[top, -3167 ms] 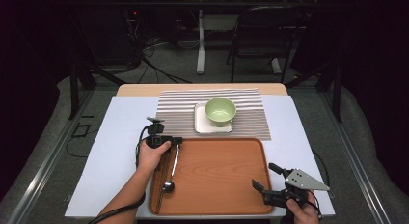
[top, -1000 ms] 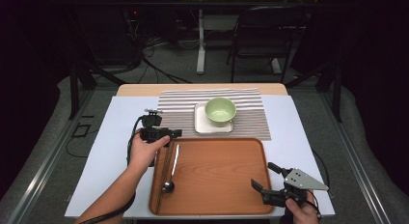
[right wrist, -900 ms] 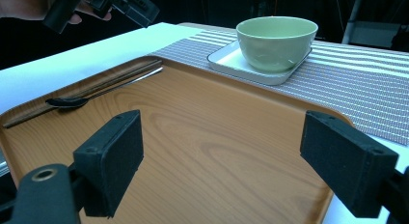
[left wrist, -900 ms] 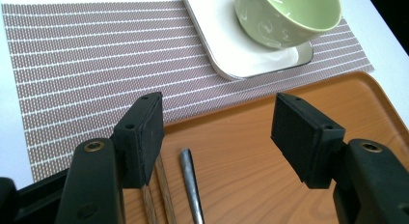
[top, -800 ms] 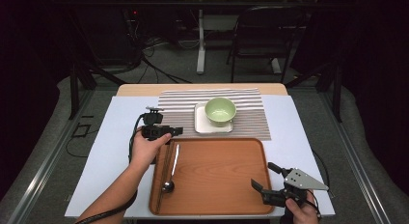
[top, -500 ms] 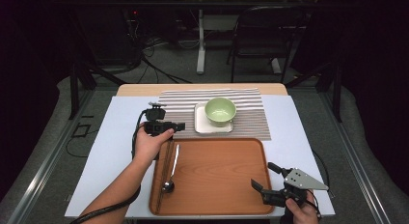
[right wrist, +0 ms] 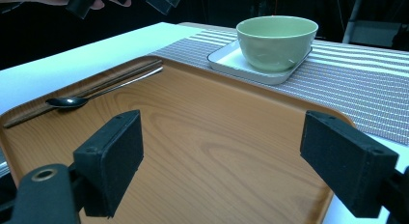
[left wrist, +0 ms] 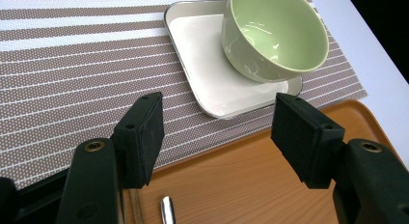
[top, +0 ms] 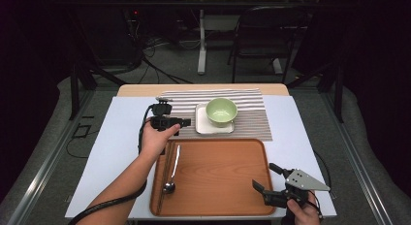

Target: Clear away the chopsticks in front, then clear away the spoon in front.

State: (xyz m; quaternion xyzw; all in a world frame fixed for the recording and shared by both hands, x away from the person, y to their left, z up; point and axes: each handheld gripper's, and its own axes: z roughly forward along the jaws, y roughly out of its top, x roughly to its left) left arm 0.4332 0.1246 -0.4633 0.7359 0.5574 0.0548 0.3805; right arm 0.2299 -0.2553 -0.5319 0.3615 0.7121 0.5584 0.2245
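A pale green bowl (top: 221, 111) (left wrist: 272, 33) (right wrist: 277, 40) sits on a white square plate (top: 203, 128) (left wrist: 202, 64) (right wrist: 226, 60) on a striped placemat (top: 252, 113). A metal spoon (top: 171, 171) (right wrist: 72, 102) lies beside dark chopsticks (top: 164, 159) along the left side of a wooden tray (top: 223, 176) (right wrist: 217, 137). My left gripper (top: 186, 122) (left wrist: 219, 113) hovers open over the tray's far left corner, jaws toward the plate, nothing between them. My right gripper (top: 265, 178) (right wrist: 226, 151) rests open at the tray's near right corner, empty.
A white sheet (top: 121, 137) covers the table under the tray and placemat. The table's far wooden edge (top: 145, 89) lies behind the mat. A chair (top: 261, 40) and another table's legs stand on the floor beyond.
My left hand has moved away from the spoon, farther up the table and right toward the plate. The spoon stays in the tray. My right gripper has not moved.
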